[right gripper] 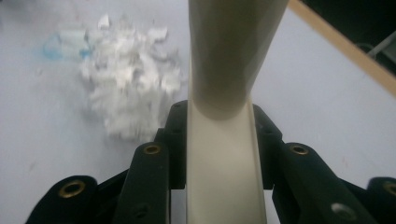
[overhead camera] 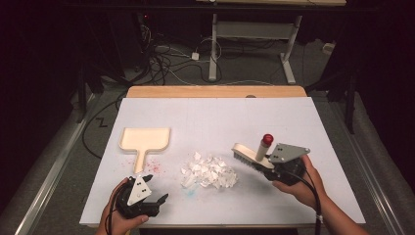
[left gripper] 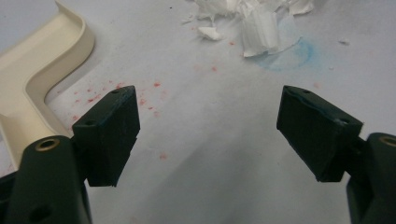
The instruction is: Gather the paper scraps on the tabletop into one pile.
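My right gripper [overhead camera: 270, 171] clamps brush [overhead camera: 250, 157] handle, bristles down at 3 o'clock of paper scraps [overhead camera: 209, 172], poised for sweeping. My left gripper [overhead camera: 155, 201] gapes empty near dustpan [overhead camera: 145, 140] handle at 10 o'clock of pile, ready to grab.

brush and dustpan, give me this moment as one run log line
right gripper: shut on brush | left gripper: open, empty, near dustpan handle | paper scraps: piled mid-table, unswept

Left tongs [overhead camera: 164, 198]: jaws spread wide, empty, held low in the left hand [overhead camera: 115, 218]. Right tongs [right gripper: 219, 140]: jaws closed, apparently clamping firmly; right hand [overhead camera: 301, 183] grips behind.
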Motion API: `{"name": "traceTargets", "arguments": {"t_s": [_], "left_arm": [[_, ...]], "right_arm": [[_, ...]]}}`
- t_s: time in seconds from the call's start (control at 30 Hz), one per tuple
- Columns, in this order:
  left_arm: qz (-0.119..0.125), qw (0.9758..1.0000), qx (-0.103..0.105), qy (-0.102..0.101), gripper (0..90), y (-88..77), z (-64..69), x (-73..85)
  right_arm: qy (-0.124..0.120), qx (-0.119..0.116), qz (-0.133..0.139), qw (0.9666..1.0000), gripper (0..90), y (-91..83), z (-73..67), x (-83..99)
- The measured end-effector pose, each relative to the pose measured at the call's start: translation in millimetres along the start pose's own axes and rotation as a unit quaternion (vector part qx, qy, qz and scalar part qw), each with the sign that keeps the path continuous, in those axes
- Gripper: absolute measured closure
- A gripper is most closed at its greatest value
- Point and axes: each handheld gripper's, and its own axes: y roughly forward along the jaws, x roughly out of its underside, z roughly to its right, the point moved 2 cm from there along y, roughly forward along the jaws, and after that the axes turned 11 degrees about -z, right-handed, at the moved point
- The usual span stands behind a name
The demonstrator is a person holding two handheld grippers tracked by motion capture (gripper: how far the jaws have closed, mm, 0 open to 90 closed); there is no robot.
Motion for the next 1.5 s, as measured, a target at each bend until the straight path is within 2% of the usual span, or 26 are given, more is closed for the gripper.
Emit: {"name": "traceTargets", "arguments": {"t_s": [0.07, 0.1, 0.13, 0.17, 0.23, 0.33, 0.37, 0.4, 0.43, 0.47, 0.63, 0.67, 0.7, 0.83, 0.97, 1.13, 1.2, 1.27, 1.3, 1.33, 1.43, 1.5], "left_arm": [[0.0, 1.0, -0.001, 0.002, 20.6, -0.1, 0.4, -0.4], [0.001, 1.0, -0.002, 0.004, 20.6, -0.5, 1.0, -0.9], [0.001, 1.0, -0.002, 0.004, 20.6, -0.5, 1.0, -0.9], [0.0, 1.0, -0.002, 0.005, 20.6, -0.4, 1.3, -1.1], [0.0, 1.0, 0.0, 0.006, 20.6, -0.3, 1.2, -1.7], [0.001, 1.0, 0.0, 0.008, 20.6, 0.2, 2.1, -2.8], [0.001, 0.9999, 0.0, 0.011, 20.6, 0.5, 2.5, -3.2], [0.0, 0.9999, 0.001, 0.013, 20.6, 0.7, 2.6, -3.3], [0.0, 0.9999, 0.003, 0.013, 20.6, 1.0, 2.3, -3.4], [0.0, 0.9999, 0.004, 0.011, 20.6, 1.8, 1.6, -3.5], [0.001, 0.9999, 0.007, 0.009, 20.6, 2.0, 1.8, -3.9], [0.001, 0.9999, 0.007, 0.009, 20.6, 2.0, 1.8, -3.9], [0.002, 0.9999, 0.007, 0.01, 20.6, 1.9, 2.0, -3.9], [0.004, 0.9999, 0.01, 0.006, 20.6, 2.3, 0.9, -3.9], [0.002, 0.9999, 0.011, 0.008, 20.6, 3.4, 0.8, -4.6], [0.0, 0.9999, 0.009, 0.01, 20.6, 3.3, 0.9, -4.1], [0.0, 0.9999, 0.008, 0.007, 20.6, 3.0, 0.4, -3.7], [-0.001, 1.0, 0.005, 0.007, 20.6, 2.5, 1.1, -3.6], [-0.001, 1.0, 0.005, 0.007, 20.6, 2.5, 1.1, -3.6], [-0.001, 1.0, 0.003, 0.009, 20.6, 1.9, 1.4, -3.5], [0.001, 1.0, -0.001, 0.009, 20.6, 0.2, 1.7, -3.0], [0.002, 1.0, -0.002, 0.006, 20.6, -0.4, 0.9, -2.4]], "right_arm": [[0.006, -0.001, -0.007, 1.0, 67.7, -2.2, 0.4, 6.6], [0.013, -0.011, -0.017, 0.9997, 67.7, -4.9, -1.2, 17.4], [0.013, -0.011, -0.017, 0.9997, 67.7, -4.9, -1.2, 17.4], [0.004, -0.017, -0.026, 0.9995, 67.7, -6.5, -7.3, 25.4], [-0.008, -0.024, -0.034, 0.9991, 67.7, -7.4, -12.3, 27.6], [-0.009, -0.031, -0.03, 0.999, 67.7, -6.1, -16.5, 25.3], [-0.006, -0.034, -0.028, 0.999, 67.7, -4.7, -19.1, 23.7], [-0.015, -0.041, -0.034, 0.9985, 67.7, -0.2, -25.4, 20.3], [-0.015, -0.041, -0.034, 0.9985, 67.7, -0.2, -25.4, 20.3], [-0.023, -0.049, -0.034, 0.9979, 67.7, 7.4, -32.2, 14.2], [-0.033, -0.057, -0.032, 0.9973, 67.7, 21.8, -43.5, -5.9], [-0.033, -0.057, -0.032, 0.9973, 67.7, 21.8, -43.5, -5.9], [-0.036, -0.059, -0.031, 0.9971, 67.7, 29.7, -46.7, -15.7], [-0.045, -0.055, -0.026, 0.9972, 67.8, 39.7, -50.6, -28.7], [-0.049, -0.053, -0.019, 0.9972, 67.7, 42.8, -50.6, -37.5], [-0.043, -0.047, 0.0, 0.998, 67.7, 35.6, -43.1, -40.6], [-0.025, -0.048, 0.021, 0.9983, 67.7, 24.2, -36.5, -37.7], [-0.027, -0.045, 0.037, 0.9979, 67.7, 14.6, -33.1, -37.2], [-0.027, -0.045, 0.037, 0.9979, 67.7, 14.6, -33.1, -37.2], [-0.02, -0.045, 0.055, 0.9973, 67.6, 4.6, -31.4, -37.3], [-0.027, -0.052, 0.069, 0.9959, 67.7, -9.0, -33.0, -35.4], [-0.035, -0.063, 0.068, 0.995, 67.7, -14.8, -37.2, -31.7]]}}
